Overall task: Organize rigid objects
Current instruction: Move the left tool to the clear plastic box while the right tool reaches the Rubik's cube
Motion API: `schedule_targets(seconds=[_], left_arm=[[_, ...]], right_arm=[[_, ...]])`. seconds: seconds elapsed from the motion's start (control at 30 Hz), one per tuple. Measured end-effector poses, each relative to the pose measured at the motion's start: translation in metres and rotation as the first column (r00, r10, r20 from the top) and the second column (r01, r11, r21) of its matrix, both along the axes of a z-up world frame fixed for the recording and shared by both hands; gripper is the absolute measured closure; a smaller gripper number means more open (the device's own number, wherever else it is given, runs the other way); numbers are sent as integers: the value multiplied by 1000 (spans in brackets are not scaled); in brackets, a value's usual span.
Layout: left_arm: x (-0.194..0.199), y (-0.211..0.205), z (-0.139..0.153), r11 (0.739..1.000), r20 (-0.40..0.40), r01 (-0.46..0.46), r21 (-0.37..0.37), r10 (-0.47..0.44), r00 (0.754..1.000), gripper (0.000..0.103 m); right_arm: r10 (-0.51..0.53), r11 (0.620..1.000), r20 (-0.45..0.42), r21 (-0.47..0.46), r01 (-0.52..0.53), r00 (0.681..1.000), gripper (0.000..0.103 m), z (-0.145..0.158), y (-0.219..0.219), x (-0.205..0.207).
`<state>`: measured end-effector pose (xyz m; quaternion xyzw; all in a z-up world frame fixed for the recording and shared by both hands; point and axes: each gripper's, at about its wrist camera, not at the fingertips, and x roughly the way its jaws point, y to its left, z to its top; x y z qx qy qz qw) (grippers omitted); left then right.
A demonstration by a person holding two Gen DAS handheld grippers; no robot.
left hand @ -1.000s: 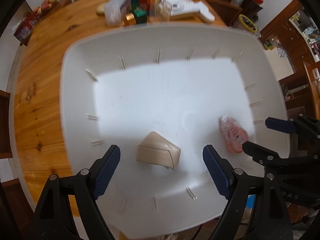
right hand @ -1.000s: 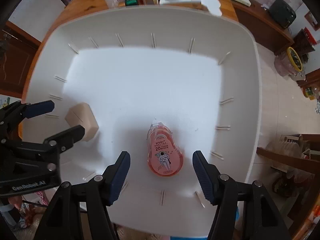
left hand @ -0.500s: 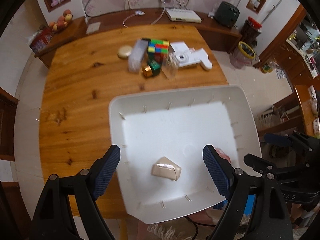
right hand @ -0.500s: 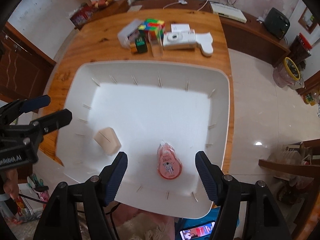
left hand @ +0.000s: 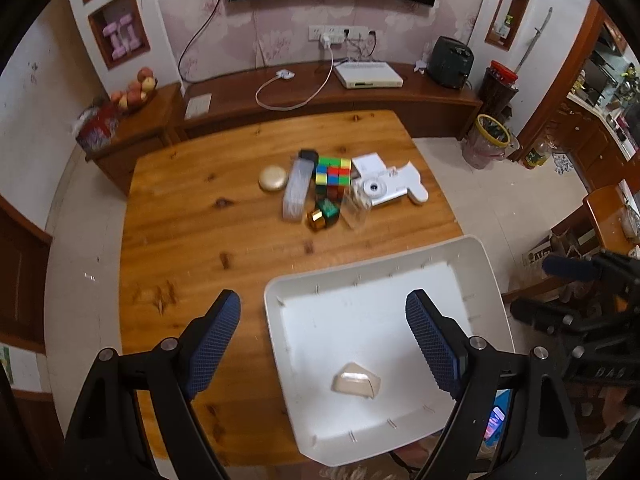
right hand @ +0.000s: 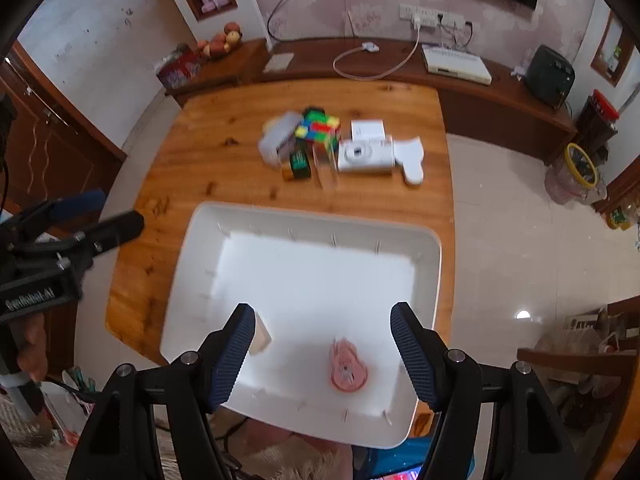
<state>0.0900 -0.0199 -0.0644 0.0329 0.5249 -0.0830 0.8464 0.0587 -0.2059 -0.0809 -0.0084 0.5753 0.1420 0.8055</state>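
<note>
Two grippers over the near end of the wooden table [left hand: 192, 208], both empty. Left gripper [left hand: 322, 338] has its jaws spread wide with nothing between the pads; the beige wedge-shaped block [left hand: 356, 385] lies on the floor of the white tray [left hand: 486, 280], below the gap between the jaws and nearer the right-hand one, clear of both pads. Right gripper [right hand: 322, 346] also released: its jaws were just opening, now apart with nothing clamped. The pink round tape dispenser [right hand: 347, 368] sits flat on the tray floor below that gap, closer to the right-hand jaw, touching neither pad. From the right wrist view the beige block is mostly hidden behind the left-hand jaw, only a corner showing. Tray's near edge overhangs the table edge under both grippers. Remaining items are clustered well ahead of the jaws, past the far rim of the tray: a multicoloured cube puzzle [left hand: 333, 172], a white instant camera [left hand: 380, 192], a clear long box [left hand: 297, 190], a round gold-beige compact [left hand: 273, 178], a small green box [left hand: 329, 209] with a gold cap [left hand: 315, 220] just beside it, and a clear cup [left hand: 355, 207]. Those are slightly blurred, so finer detail can't be read.
</note>
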Motion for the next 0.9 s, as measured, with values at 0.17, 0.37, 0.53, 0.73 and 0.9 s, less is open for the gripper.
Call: schedule_targets(seconds=[0.17, 0.37, 0.53, 0.73, 0.9], left_arm=[[16, -2, 15, 1000, 47, 25, 9, -25, 999, 16], [44, -1, 24, 999, 83, 46, 27, -48, 995, 16], [71, 7, 20, 999, 89, 47, 22, -48, 995, 16], [110, 15, -6, 999, 53, 42, 10, -43, 998, 16], [145, 21, -51, 999, 8, 31, 13, -31, 999, 16]], right_arm=[[-11, 1000, 53, 12, 11, 999, 32, 31, 5, 24], [-35, 999, 124, -7, 36, 992, 32, 64, 14, 58], [-86, 996, 159, 7, 86, 984, 32, 82, 17, 94], [-154, 988, 152, 34, 151, 976, 27, 79, 20, 146], [-203, 979, 80, 34, 201, 976, 25, 39, 25, 191]])
